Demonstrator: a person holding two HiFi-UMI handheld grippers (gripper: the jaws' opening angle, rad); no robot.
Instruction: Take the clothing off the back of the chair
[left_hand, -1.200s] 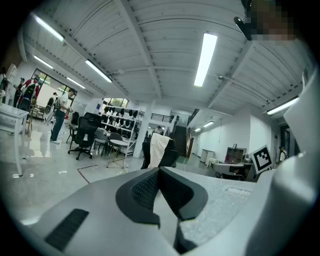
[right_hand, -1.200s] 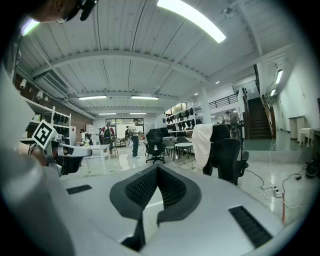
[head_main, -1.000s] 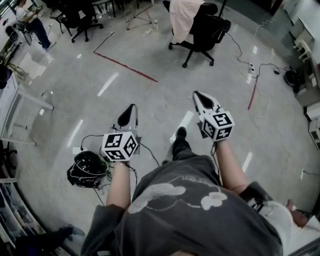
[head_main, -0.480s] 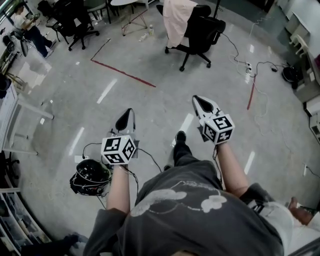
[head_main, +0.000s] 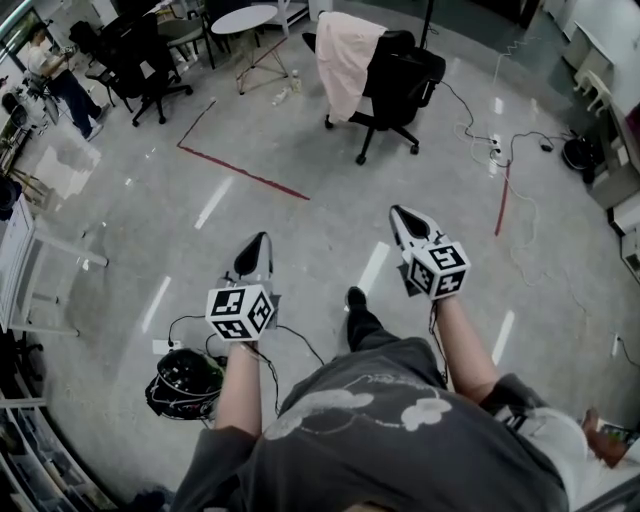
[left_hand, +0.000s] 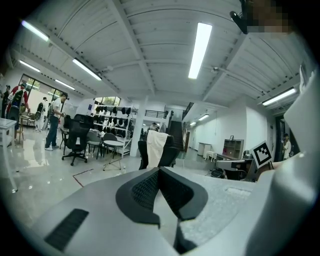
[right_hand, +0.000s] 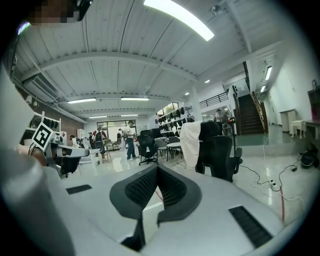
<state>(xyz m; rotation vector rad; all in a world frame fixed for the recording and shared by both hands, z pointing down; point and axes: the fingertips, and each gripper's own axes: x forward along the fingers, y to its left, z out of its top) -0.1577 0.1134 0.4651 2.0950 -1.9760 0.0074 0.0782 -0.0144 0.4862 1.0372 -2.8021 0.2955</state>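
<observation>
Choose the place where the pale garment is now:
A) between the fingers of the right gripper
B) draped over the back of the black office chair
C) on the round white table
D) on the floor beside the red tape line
B: the pale garment hangs over the back of the black office chair, across the floor from the left gripper and the right gripper, both shut and holding nothing.

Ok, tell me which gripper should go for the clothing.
Right, narrowly: the right gripper sits further forward, nearer the clothing on the chair than the left gripper. Both are shut and far off.
</observation>
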